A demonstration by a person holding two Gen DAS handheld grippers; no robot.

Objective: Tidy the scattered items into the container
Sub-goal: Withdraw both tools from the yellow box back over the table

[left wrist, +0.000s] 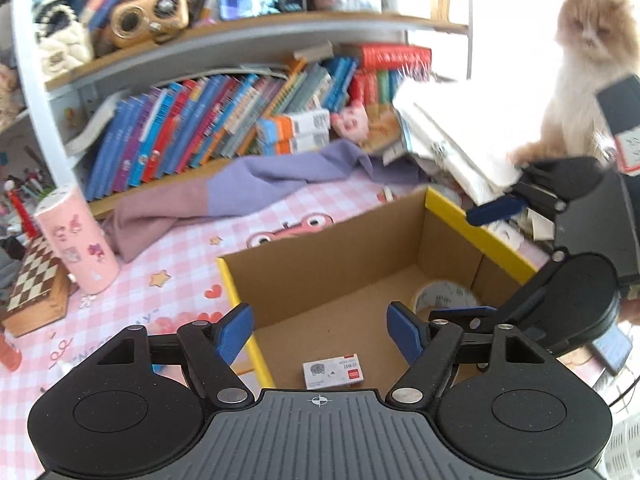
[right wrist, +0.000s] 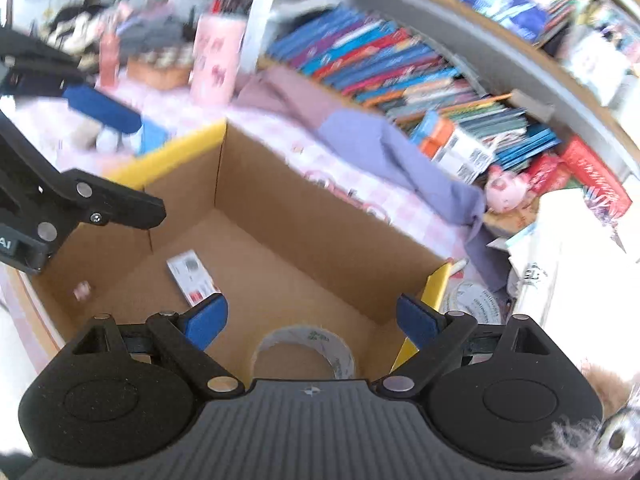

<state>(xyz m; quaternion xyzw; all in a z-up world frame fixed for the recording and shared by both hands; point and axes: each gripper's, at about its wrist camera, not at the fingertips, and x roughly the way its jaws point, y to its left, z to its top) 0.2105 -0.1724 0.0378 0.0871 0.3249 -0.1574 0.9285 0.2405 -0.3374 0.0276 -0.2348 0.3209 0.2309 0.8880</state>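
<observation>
Both grippers hang over the cardboard box (left wrist: 360, 264), fingers spread, nothing between them. Left gripper (left wrist: 320, 334) sits above the near wall; right gripper (right wrist: 312, 320) above the opposite corner.

Already on the box floor: small staple box (left wrist: 333, 371), flat near one wall; tape roll (right wrist: 306, 350), lying on its side by the yellow-edged corner.

Handling, judged: staple box is light, stiff, smooth card; pinch across its short sides. Tape roll is light and rigid but wide; grip through the hole over one wall, or across the full ring. Neither looks fragile.

Still on the pink checked cloth (left wrist: 168, 256): pink tumbler (left wrist: 76, 240), upright, smooth, probably slippery; take it mid-body. A cat (left wrist: 584, 80) sits beyond the box.
</observation>
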